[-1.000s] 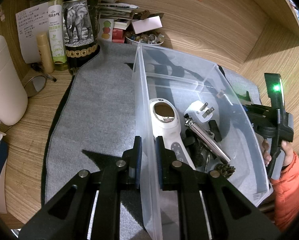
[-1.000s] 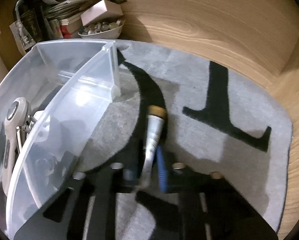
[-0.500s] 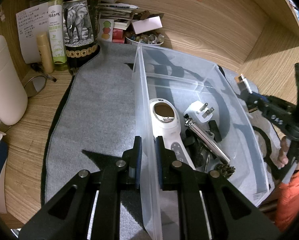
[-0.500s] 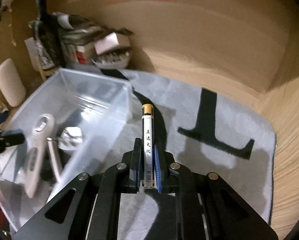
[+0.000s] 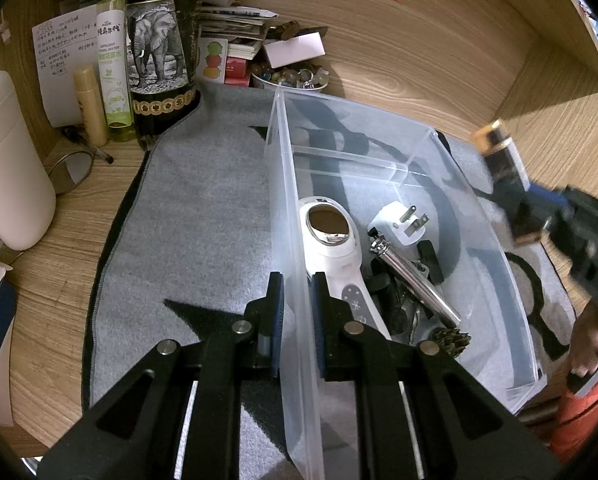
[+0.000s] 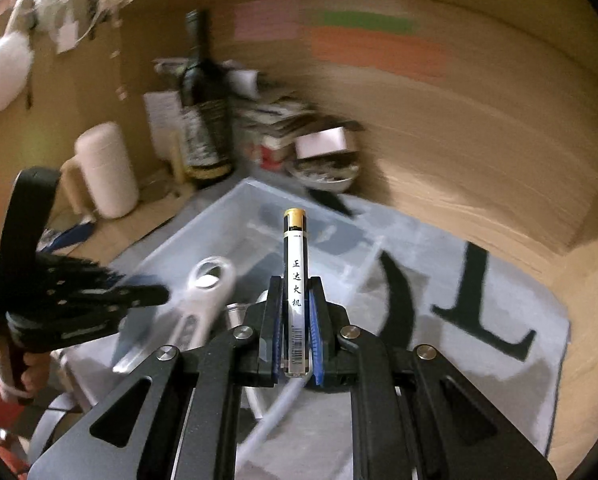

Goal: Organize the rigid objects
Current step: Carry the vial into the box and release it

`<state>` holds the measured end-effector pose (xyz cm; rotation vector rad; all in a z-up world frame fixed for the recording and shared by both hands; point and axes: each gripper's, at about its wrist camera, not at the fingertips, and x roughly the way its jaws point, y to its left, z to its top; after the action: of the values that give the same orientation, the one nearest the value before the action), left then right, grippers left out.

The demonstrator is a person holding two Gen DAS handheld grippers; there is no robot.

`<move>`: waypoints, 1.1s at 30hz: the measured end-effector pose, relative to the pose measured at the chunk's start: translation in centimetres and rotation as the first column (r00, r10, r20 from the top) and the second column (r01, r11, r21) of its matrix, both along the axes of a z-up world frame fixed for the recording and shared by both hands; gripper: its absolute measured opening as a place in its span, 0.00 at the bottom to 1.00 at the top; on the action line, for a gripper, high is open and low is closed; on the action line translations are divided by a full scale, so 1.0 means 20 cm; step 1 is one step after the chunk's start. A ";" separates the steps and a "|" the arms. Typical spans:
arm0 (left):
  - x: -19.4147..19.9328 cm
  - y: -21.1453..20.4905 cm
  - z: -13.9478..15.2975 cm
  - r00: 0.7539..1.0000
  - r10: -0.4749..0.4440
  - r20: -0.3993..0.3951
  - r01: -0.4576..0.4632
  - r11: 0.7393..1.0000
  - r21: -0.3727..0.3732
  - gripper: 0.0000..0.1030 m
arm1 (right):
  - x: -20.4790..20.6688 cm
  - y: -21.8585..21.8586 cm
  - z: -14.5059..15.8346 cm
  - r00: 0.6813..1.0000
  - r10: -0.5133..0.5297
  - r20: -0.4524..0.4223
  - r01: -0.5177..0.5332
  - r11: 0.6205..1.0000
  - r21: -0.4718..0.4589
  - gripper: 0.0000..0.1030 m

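Right tongs (image 6: 295,336) clamped on the lower half of a slim lighter (image 6: 295,280), held off the counter, brass cap forward over the clear bin (image 5: 515,280). Left tongs (image 5: 297,312) straddle the bin's near wall, apparently pinching it; contact not certain. Judged: lighter is light, rigid, smooth-sided, so a mid-body grip across its width suits; may slip lengthwise if loosened early

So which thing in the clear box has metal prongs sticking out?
The white plug adapter, lying beside the white handheld device. The silver metal tube next to it is smooth, without prongs.
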<state>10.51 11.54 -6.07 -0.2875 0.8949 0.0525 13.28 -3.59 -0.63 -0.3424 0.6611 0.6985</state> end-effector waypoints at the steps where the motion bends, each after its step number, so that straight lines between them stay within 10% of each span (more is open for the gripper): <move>1: 0.00 0.00 0.00 1.000 0.000 0.000 0.000 1.000 0.000 0.12 | -0.01 0.03 -0.02 1.000 0.014 -0.006 -0.014 1.000 -0.013 0.10; 22: 0.01 0.00 -0.01 1.000 -0.003 -0.010 0.002 1.000 -0.018 0.12 | 0.05 0.16 -0.22 0.992 0.012 -0.124 -0.022 0.997 -0.080 0.11; 33: -0.01 0.02 0.01 1.000 0.011 -0.009 -0.011 1.000 -0.016 0.22 | -0.03 0.06 -0.11 0.997 -0.003 -0.083 0.002 1.000 -0.017 0.29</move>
<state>10.24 11.97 -5.91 -0.3075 0.9029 0.0563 12.75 -2.43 -2.88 -0.3296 0.7463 0.7079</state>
